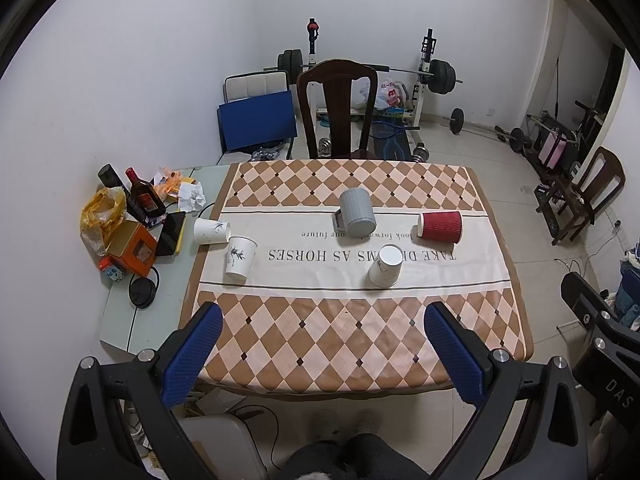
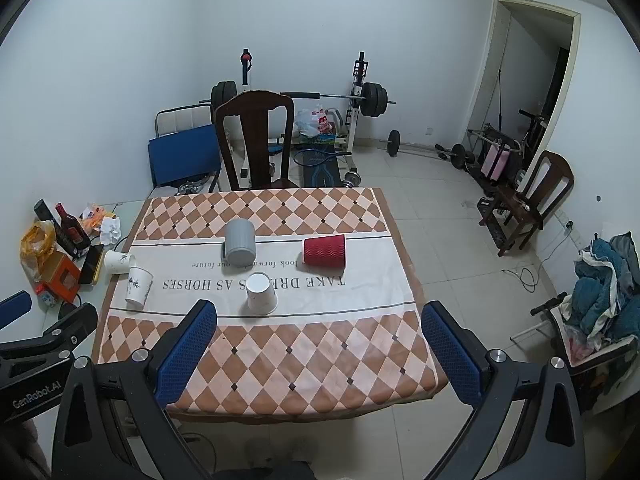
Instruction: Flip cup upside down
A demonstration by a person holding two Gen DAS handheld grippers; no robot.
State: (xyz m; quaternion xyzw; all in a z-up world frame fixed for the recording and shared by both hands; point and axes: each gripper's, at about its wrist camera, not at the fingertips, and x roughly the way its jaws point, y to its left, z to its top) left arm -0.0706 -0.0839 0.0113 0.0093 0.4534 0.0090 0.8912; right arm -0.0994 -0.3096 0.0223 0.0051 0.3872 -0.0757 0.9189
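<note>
Several cups sit on the checked tablecloth (image 1: 352, 344). A white paper cup (image 1: 385, 265) (image 2: 261, 293) stands upside down near the middle. A grey mug (image 1: 357, 212) (image 2: 239, 242) stands upside down behind it. A red ribbed paper cup (image 1: 440, 227) (image 2: 324, 251) lies on its side at the right. A white cup (image 1: 239, 257) (image 2: 138, 285) stands mouth up at the left, and another white cup (image 1: 211, 231) (image 2: 118, 261) lies on its side beside it. My left gripper (image 1: 322, 354) and right gripper (image 2: 320, 352) are open and empty, held above the table's near edge.
Clutter sits on the left side table: a dark bottle (image 1: 142, 196), an orange box (image 1: 134, 252), a yellow bag (image 1: 102, 212), crumpled paper and a cable. A wooden chair (image 1: 338, 108) stands behind the table. Weight equipment (image 1: 436, 72) fills the back. Another chair (image 2: 532, 196) stands at the right.
</note>
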